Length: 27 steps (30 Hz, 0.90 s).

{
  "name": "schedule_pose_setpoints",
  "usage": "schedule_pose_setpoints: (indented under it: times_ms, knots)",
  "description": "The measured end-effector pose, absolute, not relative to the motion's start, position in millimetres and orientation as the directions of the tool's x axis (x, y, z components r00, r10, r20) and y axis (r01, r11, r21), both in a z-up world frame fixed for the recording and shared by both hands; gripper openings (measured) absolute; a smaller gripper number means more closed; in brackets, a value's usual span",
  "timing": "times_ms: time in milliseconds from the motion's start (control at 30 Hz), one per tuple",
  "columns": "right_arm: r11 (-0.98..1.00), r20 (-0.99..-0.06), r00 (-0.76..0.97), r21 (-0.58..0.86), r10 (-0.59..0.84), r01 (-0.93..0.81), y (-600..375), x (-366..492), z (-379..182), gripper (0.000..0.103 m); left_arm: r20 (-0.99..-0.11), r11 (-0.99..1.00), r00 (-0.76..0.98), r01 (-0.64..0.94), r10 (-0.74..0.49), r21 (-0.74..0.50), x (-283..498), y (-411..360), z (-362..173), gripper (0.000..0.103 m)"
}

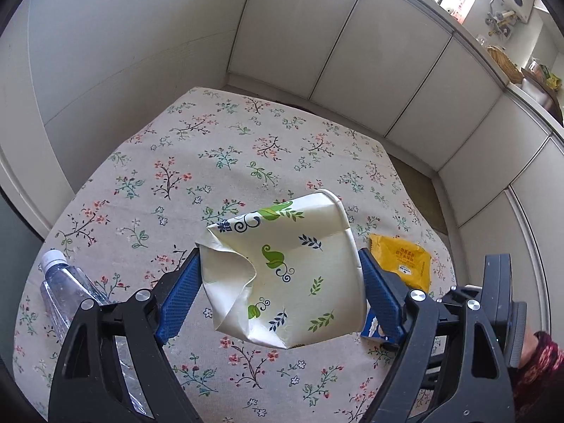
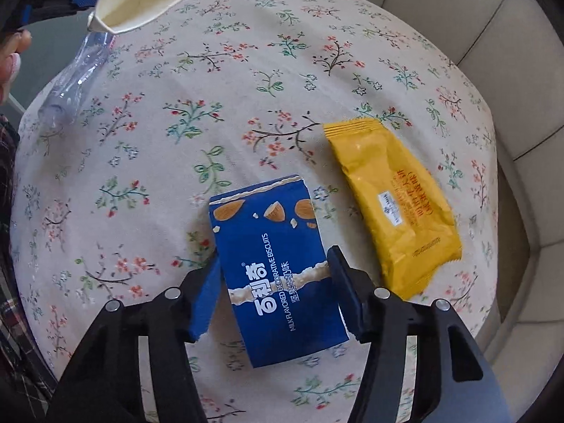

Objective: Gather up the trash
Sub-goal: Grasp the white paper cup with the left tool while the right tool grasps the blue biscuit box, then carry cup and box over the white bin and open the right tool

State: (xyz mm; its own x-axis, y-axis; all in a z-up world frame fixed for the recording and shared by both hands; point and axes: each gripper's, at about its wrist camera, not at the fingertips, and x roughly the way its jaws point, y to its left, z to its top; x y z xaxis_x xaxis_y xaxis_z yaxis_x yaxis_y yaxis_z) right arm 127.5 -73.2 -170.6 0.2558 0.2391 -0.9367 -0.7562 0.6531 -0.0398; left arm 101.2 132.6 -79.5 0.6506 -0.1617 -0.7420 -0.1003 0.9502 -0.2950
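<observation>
Two grippers: both busy with one piece of trash each.
Step in hand: picking litter off the desk (image 2: 105,162); paper cup already lifted, biscuit box being approached for a grasp.
Left gripper (image 1: 280,275): fingers spread about as wide as the cup and pressed on both sides of a crumpled paper cup (image 1: 282,268); cup dented and carried clear of the floral cloth.
Cup, from the right wrist view: only its rim and pale inside visible, high and far left of the biscuit box.
Right gripper (image 2: 275,275): fingers wide apart, holding nothing yet.
Blue biscuit box (image 2: 278,268): flat on the cloth, near end between the two fingers; left finger (image 2: 206,303) at or just off its left edge, right finger (image 2: 343,282) just beside its right edge; contact not certain.
Next move, as a judgement: closing across the box's narrow width, then lifting; thin flat box likely to slip unless the fingers reach low.
Yellow snack wrapper (image 2: 391,204): flat, just right of the box.
Clear plastic bottle (image 1: 67,296): on its side, far left of the box.
</observation>
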Motion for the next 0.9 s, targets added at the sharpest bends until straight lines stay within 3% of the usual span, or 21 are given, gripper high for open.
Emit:
schedule_pose_setpoints:
  times_ms: [233,433,900]
  knots:
    - [0.729,-0.892,0.363,-0.056,0.270,-0.682,-58,111,-153,0.055,-0.726,0.947,0.673,-0.122,-0.142,-0.297,97,136,-73,0.082]
    - [0.810,-0.793,0.506,-0.030,0.338,-0.586,-43,119,-114,0.055,-0.717,0.939,0.687,-0.156,-0.119,-0.306,96,146,-70,0.082]
    - [0.927,-0.619,0.743,-0.066,0.253,-0.371,-35,122,-79,0.055,-0.681,0.945,0.732,-0.217,-0.008,-0.244,92,149,-57,0.082]
